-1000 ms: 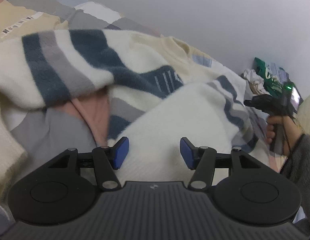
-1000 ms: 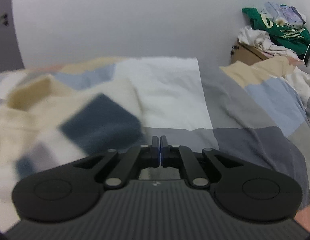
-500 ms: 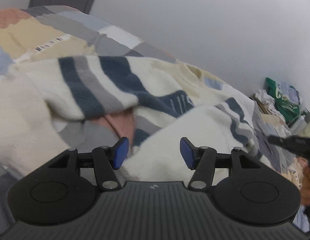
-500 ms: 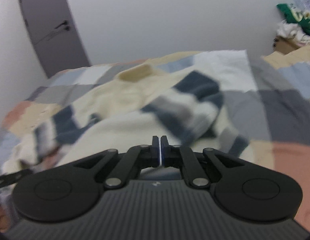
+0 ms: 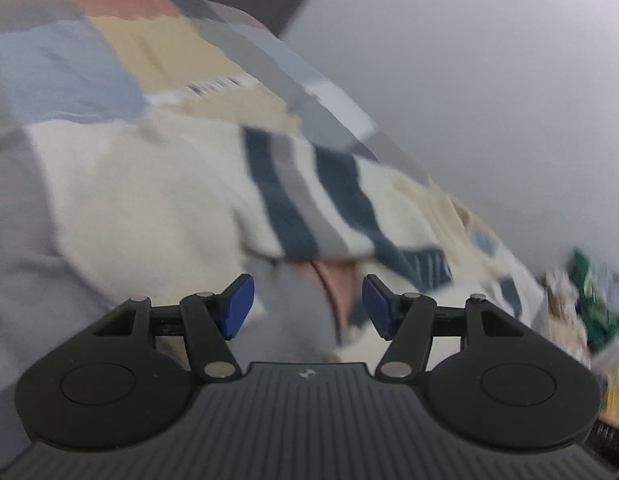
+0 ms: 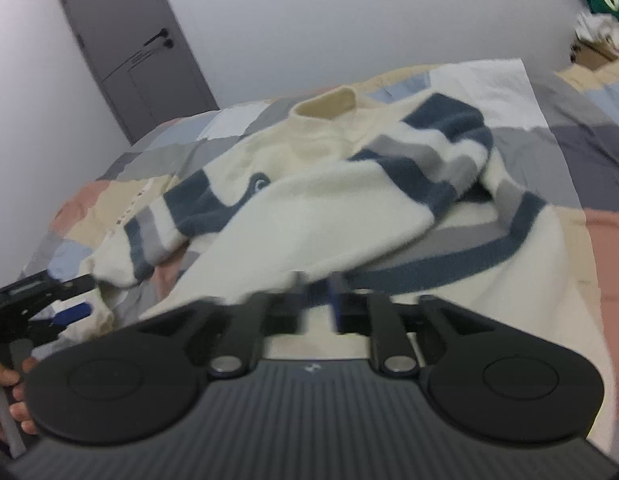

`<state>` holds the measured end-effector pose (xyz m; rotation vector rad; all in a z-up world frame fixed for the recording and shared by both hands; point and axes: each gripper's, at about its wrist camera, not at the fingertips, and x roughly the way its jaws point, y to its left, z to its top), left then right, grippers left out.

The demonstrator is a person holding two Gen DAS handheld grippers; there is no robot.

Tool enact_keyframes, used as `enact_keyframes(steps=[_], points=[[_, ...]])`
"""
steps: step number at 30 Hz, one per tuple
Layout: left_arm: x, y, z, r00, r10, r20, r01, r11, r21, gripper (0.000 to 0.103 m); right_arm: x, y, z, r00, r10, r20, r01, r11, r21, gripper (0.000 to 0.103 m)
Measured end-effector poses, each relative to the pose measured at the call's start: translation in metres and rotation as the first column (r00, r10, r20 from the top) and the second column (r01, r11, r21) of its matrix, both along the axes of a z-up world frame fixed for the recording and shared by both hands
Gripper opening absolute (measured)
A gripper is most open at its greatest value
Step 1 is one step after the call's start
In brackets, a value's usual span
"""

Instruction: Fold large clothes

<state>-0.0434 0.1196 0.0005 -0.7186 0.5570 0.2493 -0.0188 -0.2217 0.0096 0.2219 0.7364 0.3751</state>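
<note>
A cream sweater (image 6: 321, 208) with navy and grey stripes lies crumpled on a patchwork bedspread (image 6: 569, 120). One sleeve is folded across its body. My right gripper (image 6: 315, 300) hovers over the sweater's near edge. Its jaws are opening and blurred, with nothing pinched between them. In the left wrist view the sweater (image 5: 157, 200) fills the middle, blurred by motion. My left gripper (image 5: 307, 304) is open and widening a little, with only bedspread and sweater beneath it. The left gripper (image 6: 85, 294) also shows at the left of the right wrist view, near a striped sleeve end.
A grey door (image 6: 129, 48) stands in the white wall behind the bed. A pile of clothes (image 6: 597, 8) sits on a box at the far right, and the same pile (image 5: 589, 300) shows blurred in the left wrist view. A hand (image 6: 9, 392) grips the left tool's handle.
The right gripper went from shut to parted, and its view swung left across the sweater to the door. The left wrist view slid left along the sweater and tilted.
</note>
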Motion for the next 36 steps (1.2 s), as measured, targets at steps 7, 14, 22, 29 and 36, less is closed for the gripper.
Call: enact_keyframes(steps=[7,14,22,29,36], points=[[-0.031,0.044,0.008,0.973,0.229,-0.01,-0.229,0.973,-0.007,0.066,0.006,-0.007,-0.013,0.998,-0.016,-0.056,0.019,0.998,0.053,0.068],[-0.015,0.068,-0.017,0.945,0.317,-0.085,-0.319,0.948,-0.008,0.066,0.016,-0.003,-0.024,0.994,-0.004,-0.109,0.01,0.999,0.051,0.068],[0.004,0.03,-0.002,0.99,0.137,-0.025,-0.132,0.983,0.127,0.064,0.026,0.001,-0.032,0.991,0.0,-0.137,0.005,0.999,0.037,0.068],[0.046,-0.013,-0.024,0.969,0.103,-0.226,-0.013,0.93,0.368,0.019,0.035,-0.005,-0.033,0.993,-0.039,-0.112,0.04,0.999,0.005,0.068],[0.024,-0.012,0.019,0.978,0.137,-0.155,-0.062,0.908,0.415,0.007,0.032,-0.026,-0.033,0.988,-0.078,-0.13,0.088,0.994,0.07,0.068]])
